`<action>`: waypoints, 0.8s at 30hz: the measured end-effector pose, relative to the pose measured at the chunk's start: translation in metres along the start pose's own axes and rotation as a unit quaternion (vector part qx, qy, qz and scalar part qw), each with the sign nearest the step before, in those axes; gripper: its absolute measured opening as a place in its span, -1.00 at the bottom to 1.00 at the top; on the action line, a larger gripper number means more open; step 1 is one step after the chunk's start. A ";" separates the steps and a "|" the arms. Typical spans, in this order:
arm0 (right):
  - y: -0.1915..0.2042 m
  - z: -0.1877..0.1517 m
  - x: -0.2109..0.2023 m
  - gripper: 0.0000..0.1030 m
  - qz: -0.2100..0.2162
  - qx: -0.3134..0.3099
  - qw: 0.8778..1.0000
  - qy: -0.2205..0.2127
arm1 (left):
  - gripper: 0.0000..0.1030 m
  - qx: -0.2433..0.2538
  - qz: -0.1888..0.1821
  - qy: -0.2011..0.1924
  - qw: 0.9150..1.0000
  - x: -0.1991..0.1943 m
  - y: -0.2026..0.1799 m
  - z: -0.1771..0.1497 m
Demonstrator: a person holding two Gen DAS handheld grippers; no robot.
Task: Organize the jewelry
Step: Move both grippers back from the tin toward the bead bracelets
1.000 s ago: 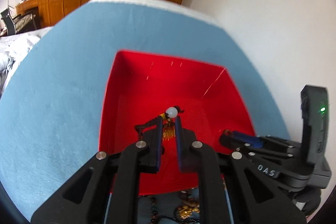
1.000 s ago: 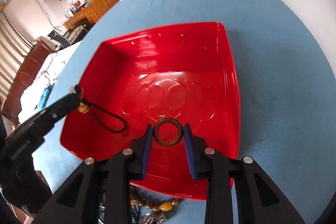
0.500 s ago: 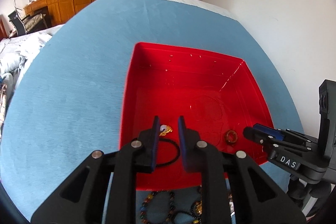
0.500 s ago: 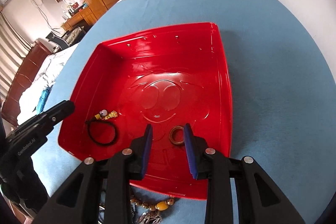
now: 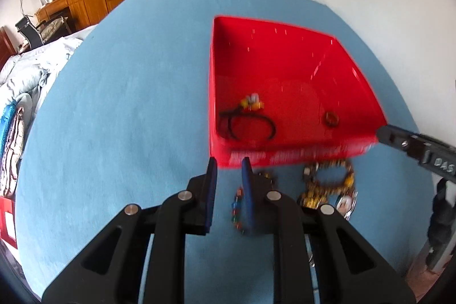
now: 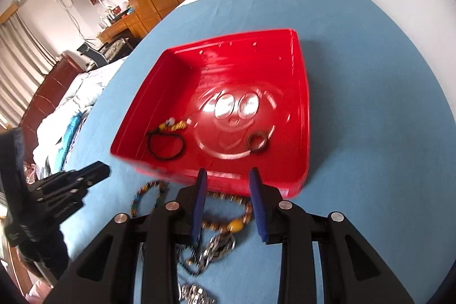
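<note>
Our jaws stand apart and empty on both the left gripper point(image 5: 228, 173) and the right gripper point(image 6: 227, 184). The red tray point(image 6: 302, 116) lies at twelve o'clock, holding a black cord bracelet point(image 6: 166, 146) and a ring point(image 6: 258, 143). We see the beaded bracelets point(image 5: 330, 184) blurred, partly hidden.

Bright red tray point(image 6: 302, 116) with a smiley face pattern, blue cloth point(image 6: 370, 93), black cord loop point(image 6: 166, 146) with gold and white beads, brown ring point(image 6: 258, 143), black grippers with blue pads point(image 6: 199, 198)
</note>
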State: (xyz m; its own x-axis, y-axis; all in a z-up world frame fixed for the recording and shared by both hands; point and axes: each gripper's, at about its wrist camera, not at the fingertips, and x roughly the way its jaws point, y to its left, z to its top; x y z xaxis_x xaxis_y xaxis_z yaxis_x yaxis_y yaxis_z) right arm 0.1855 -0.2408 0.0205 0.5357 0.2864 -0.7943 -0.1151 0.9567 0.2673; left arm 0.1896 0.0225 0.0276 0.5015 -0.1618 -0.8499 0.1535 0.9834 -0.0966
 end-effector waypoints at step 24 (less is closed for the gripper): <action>-0.026 -0.027 0.059 -0.41 0.000 0.044 0.996 0.076 | -0.67 0.015 0.025 0.044 0.999 0.050 0.003 -0.026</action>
State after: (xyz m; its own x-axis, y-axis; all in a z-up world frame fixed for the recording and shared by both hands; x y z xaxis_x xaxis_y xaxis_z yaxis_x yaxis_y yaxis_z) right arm 0.1976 -0.2478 -0.0481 0.4029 0.2981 -0.8653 -0.0378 0.9501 0.3097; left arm 0.1927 0.0192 -0.0289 0.4329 -0.1043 -0.8954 0.1574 0.9868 -0.0388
